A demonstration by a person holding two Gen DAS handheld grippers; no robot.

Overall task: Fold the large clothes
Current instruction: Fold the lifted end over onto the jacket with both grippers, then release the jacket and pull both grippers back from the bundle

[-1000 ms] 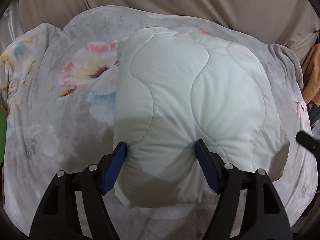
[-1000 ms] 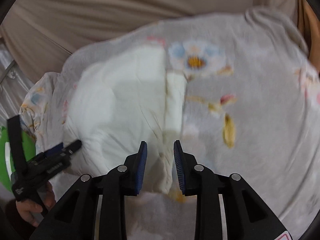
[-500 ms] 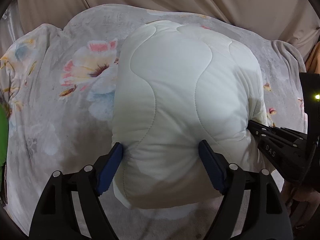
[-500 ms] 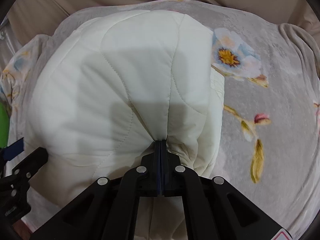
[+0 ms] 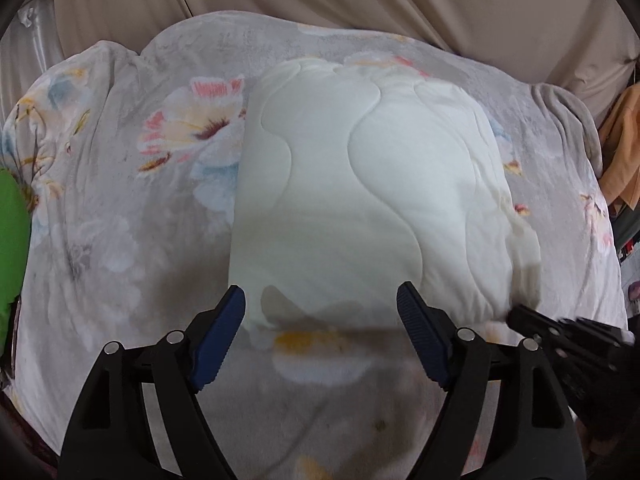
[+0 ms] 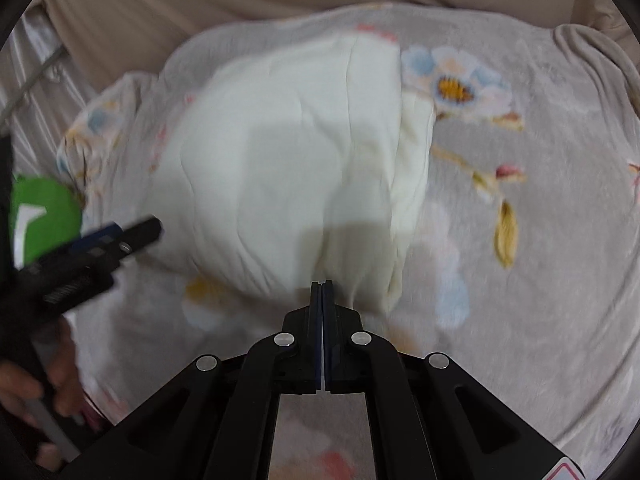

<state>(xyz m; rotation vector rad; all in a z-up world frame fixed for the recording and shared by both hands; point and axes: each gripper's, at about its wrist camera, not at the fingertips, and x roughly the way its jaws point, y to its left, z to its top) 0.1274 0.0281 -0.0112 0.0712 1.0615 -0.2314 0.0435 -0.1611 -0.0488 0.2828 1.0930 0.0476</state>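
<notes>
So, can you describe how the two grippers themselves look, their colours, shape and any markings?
Both are alike: the left gripper and the right gripper have matte black angular linkage arms with cut-out openings and round silver pivot pins. The fingers carry dark blue ribbed pads. A red-edged sticker sits on the right gripper's body. No cables show.

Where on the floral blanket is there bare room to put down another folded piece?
The floral blanket lies bare to the right of the white quilted garment, out to the blanket's edge. A second bare patch lies left of the garment, toward the green object. The near strip is crowded: both grippers, left and right, work there.
</notes>
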